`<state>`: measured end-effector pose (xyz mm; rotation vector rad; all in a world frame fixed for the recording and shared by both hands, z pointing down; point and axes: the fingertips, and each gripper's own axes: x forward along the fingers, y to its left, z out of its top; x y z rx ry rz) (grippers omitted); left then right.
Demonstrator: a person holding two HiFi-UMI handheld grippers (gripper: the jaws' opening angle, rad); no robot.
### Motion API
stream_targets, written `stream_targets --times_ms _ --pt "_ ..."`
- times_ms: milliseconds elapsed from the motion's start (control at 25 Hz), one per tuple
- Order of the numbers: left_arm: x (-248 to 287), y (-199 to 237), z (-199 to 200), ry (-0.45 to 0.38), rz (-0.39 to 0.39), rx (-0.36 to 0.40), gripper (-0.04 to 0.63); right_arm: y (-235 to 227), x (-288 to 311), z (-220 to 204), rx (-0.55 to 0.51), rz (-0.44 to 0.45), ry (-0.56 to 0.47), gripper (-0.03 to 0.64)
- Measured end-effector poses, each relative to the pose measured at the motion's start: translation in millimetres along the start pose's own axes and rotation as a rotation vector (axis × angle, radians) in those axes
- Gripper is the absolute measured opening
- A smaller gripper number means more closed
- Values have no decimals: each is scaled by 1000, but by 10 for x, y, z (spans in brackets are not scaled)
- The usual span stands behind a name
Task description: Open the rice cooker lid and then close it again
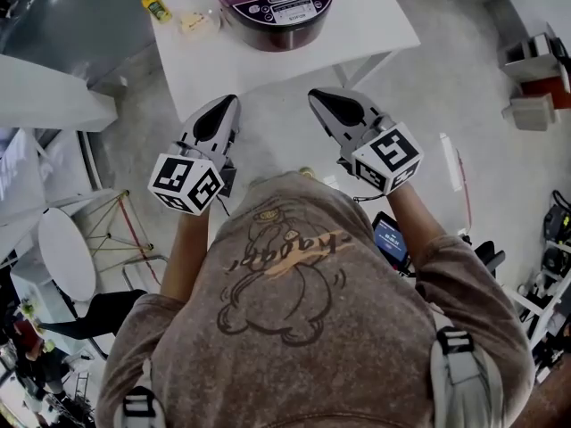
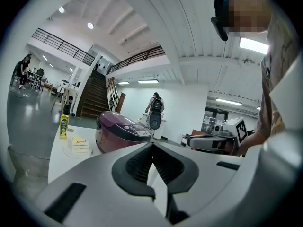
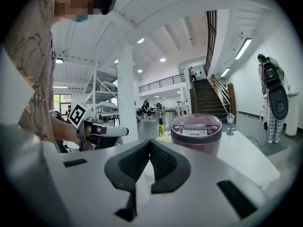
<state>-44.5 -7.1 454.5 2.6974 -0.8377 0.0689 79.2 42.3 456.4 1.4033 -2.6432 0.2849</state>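
Purple rice cooker (image 1: 272, 7) on white table (image 1: 375, 16)

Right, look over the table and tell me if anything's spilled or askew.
Nothing stands out. The rice cooker sits upright on the white table with its lid shut. The yellow bottle stands upright nearby, and the cake slice sits level between them. No spills show.

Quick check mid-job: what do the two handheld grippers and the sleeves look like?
The left gripper and right gripper are pale grey tapered shells with black ribbed fingers. Each carries a white cube with black square markers. The short sleeves are mottled grey-brown.
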Motion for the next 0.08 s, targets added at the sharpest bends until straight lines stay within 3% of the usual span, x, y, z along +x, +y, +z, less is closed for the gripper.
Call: stream_targets --times_ms 80 --pt "15 5 4 0 -5 0 21 -2 6 -19 0 1 4 0"
